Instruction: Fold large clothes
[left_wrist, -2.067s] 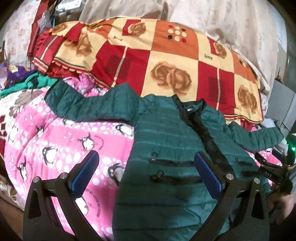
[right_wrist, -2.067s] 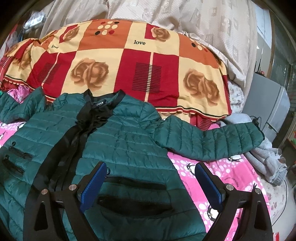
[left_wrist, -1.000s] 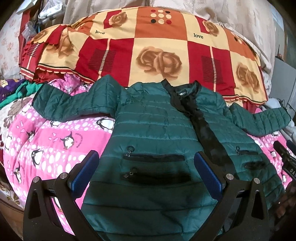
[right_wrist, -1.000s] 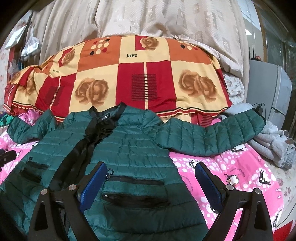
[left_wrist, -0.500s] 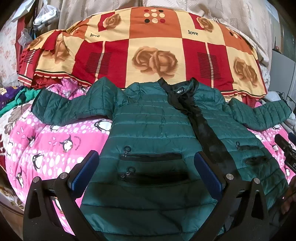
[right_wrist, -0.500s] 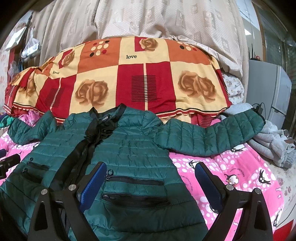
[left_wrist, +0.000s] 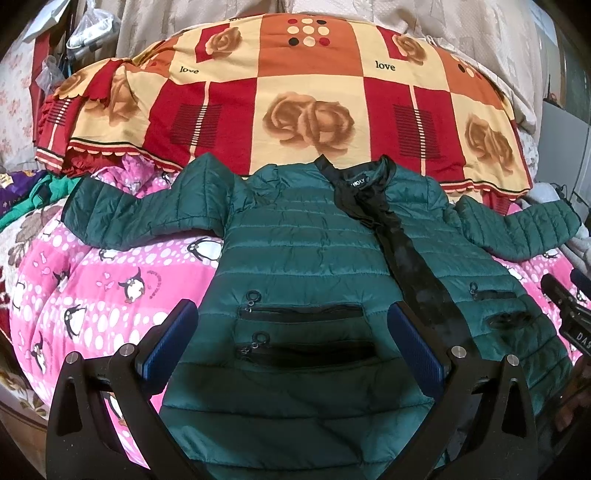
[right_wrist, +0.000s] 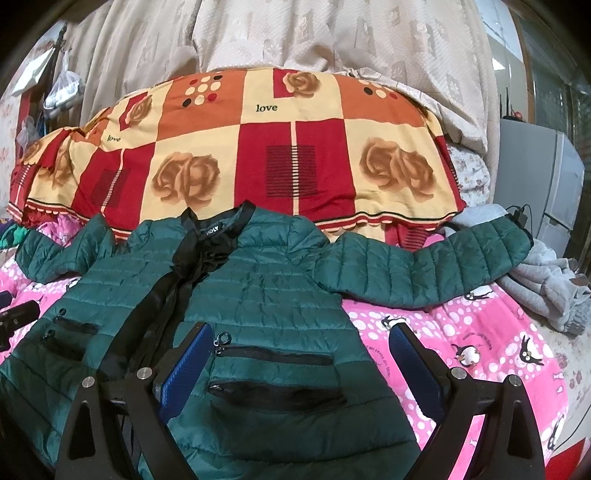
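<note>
A dark green quilted jacket (left_wrist: 303, 266) (right_wrist: 266, 295) lies face up and spread flat on a pink penguin blanket (left_wrist: 85, 295) (right_wrist: 480, 350), collar toward the far side, both sleeves stretched out sideways. A black placket runs down its front, with zipped pockets on each half. My left gripper (left_wrist: 291, 332) hovers open over the jacket's left pockets, holding nothing. My right gripper (right_wrist: 301, 350) hovers open above the right-hand pockets, also empty. The tip of the right gripper shows at the right edge of the left wrist view.
A red, orange and cream rose-patterned quilt (left_wrist: 295, 92) (right_wrist: 258, 147) is heaped behind the collar. Grey clothing (right_wrist: 546, 284) lies by the right sleeve cuff. More garments (left_wrist: 22, 199) sit at the far left. A grey appliance (right_wrist: 543, 184) stands to the right, beige curtains behind.
Both grippers have pulled back and risen, so more of the jacket and the quilt behind shows. Both stay open; the jacket has not moved.
</note>
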